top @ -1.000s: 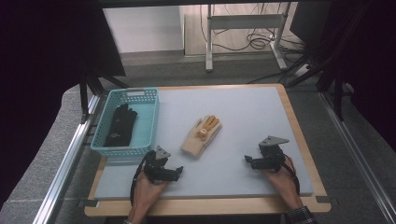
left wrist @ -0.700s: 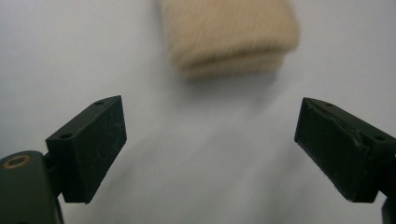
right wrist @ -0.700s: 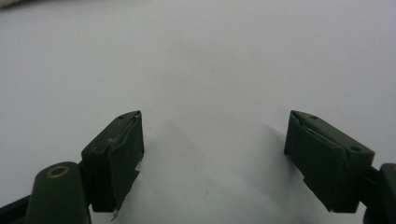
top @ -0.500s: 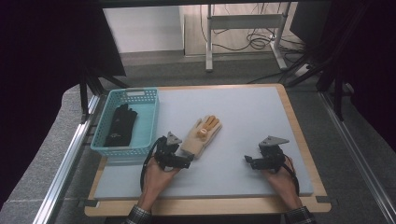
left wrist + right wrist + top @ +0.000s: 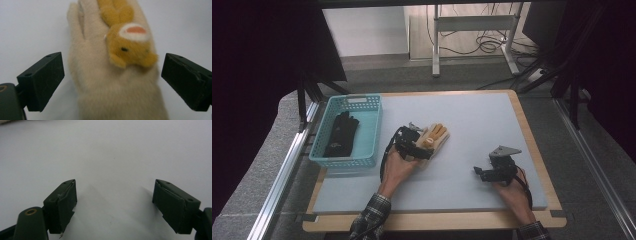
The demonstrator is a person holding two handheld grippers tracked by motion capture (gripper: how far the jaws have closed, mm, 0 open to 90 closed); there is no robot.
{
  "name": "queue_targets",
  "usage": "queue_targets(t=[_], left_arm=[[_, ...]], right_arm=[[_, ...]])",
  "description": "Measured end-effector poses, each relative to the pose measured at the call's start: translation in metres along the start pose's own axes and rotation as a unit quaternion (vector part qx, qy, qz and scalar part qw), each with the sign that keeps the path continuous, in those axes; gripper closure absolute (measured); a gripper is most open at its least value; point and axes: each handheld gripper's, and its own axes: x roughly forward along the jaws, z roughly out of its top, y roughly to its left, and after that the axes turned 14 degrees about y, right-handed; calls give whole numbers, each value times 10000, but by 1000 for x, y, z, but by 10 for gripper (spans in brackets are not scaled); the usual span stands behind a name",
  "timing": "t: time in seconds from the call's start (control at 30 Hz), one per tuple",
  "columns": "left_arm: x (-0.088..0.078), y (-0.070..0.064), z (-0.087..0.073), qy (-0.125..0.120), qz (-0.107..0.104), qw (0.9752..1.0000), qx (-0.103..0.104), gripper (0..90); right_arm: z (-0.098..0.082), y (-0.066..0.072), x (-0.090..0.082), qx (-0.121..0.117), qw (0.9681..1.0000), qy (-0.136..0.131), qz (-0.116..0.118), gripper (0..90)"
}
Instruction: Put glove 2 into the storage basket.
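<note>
A cream fuzzy glove (image 5: 438, 138) with an orange animal patch lies on the grey mat near the middle of the table. My left gripper (image 5: 419, 150) is open over the glove's cuff end. In the left gripper view the glove (image 5: 117, 72) lies between the two black jaws, which stand wide apart on either side of it. My right gripper (image 5: 484, 174) rests open at the front right of the mat, with only bare mat (image 5: 112, 157) between its jaws. A black glove (image 5: 341, 134) lies inside the teal basket (image 5: 374, 131) at the left.
The grey mat (image 5: 482, 120) covers a wooden-edged table. The teal basket stands at its left edge. Beyond the table's far edge are a white metal stand (image 5: 472, 30) and cables on the floor.
My left gripper has moved forward and to the right, from the front of the mat up to the cream glove's cuff. The right gripper has stayed where it was.
</note>
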Motion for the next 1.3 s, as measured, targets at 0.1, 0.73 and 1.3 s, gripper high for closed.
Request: queue_targets(t=[0.1, 0.73, 1.3], left_arm=[[9, -1, 5, 118, 38, 9999, -25, 51], [24, -28, 15, 556, 173, 9972, 473, 563], [-6, -14, 20, 304, 78, 9987, 404, 628]], right_arm=[[0, 0, 0, -4, 10000, 0, -2, 192], [0, 0, 0, -6, 10000, 2, -3, 191], [0, 0, 0, -8, 10000, 2, 1, 190]])
